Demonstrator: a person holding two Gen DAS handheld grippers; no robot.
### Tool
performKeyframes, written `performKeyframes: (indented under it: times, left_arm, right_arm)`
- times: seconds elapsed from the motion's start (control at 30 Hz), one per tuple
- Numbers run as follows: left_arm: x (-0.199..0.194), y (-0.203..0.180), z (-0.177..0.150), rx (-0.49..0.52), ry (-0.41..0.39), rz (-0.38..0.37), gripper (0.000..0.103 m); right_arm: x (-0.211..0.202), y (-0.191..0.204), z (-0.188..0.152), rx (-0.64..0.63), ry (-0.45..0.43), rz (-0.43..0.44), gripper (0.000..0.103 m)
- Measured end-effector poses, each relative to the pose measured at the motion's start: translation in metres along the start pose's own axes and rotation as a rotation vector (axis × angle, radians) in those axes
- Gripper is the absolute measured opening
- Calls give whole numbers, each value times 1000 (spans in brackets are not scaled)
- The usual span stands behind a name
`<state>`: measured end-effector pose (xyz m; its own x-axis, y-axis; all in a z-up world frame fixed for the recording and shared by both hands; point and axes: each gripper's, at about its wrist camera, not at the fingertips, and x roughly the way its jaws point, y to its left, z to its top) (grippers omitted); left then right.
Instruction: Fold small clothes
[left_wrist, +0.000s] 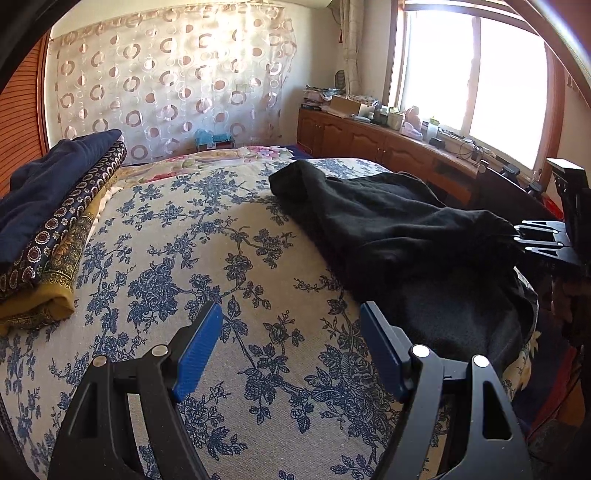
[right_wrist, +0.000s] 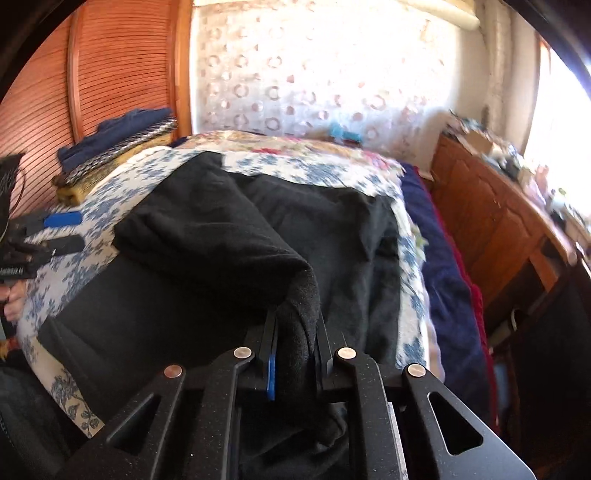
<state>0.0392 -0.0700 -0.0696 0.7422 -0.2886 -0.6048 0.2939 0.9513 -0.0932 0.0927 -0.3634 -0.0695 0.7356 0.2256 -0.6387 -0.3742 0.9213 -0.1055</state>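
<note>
The black garment (right_wrist: 236, 229) lies on the right part of the bed (left_wrist: 207, 236), partly folded over itself, its near edge lifted into a ridge. The right hand-held gripper (right_wrist: 295, 332) has that raised fold of black fabric pinched between its fingers (right_wrist: 271, 373), the jaws drawn close together on the cloth; seen from the left side, the same gripper (left_wrist: 532, 240) bites the garment's (left_wrist: 388, 221) right-hand end, with the fabric gathered into pleats at the tips.

The left hand-held gripper (left_wrist: 291, 347) hangs over the blue-flowered bedspread near the front edge of the bed, its blue-padded fingers (left_wrist: 197, 350) standing wide apart with nothing between them and nothing touching them. The garment lies just to its right.

At the far left of the bed sits a stack of folded clothes (left_wrist: 55, 221): a navy piece on top, patterned dark and mustard pieces under it. Behind the bed hangs a sheer curtain with circles (left_wrist: 170, 77). Along the right wall runs a wooden cabinet (left_wrist: 369, 140) cluttered on top, under a bright window (left_wrist: 469, 74).
</note>
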Motion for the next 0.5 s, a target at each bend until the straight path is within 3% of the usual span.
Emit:
performKeyframes:
  times: [0.17, 0.3, 0.37, 0.5]
  left_arm:
    - [1, 1, 0, -2, 3, -4, 77]
    - [1, 0, -1, 0, 4, -3, 77]
    - [2, 1, -1, -2, 5, -5, 77]
    - [1, 1, -1, -7, 2, -6, 77]
  right_arm:
    - [2, 1, -3, 6, 45, -9, 17]
    - [-7, 5, 8, -23, 16, -44, 35]
    - [-17, 9, 15, -35, -23, -57, 54]
    - [-34, 26, 30, -81, -84, -14, 56]
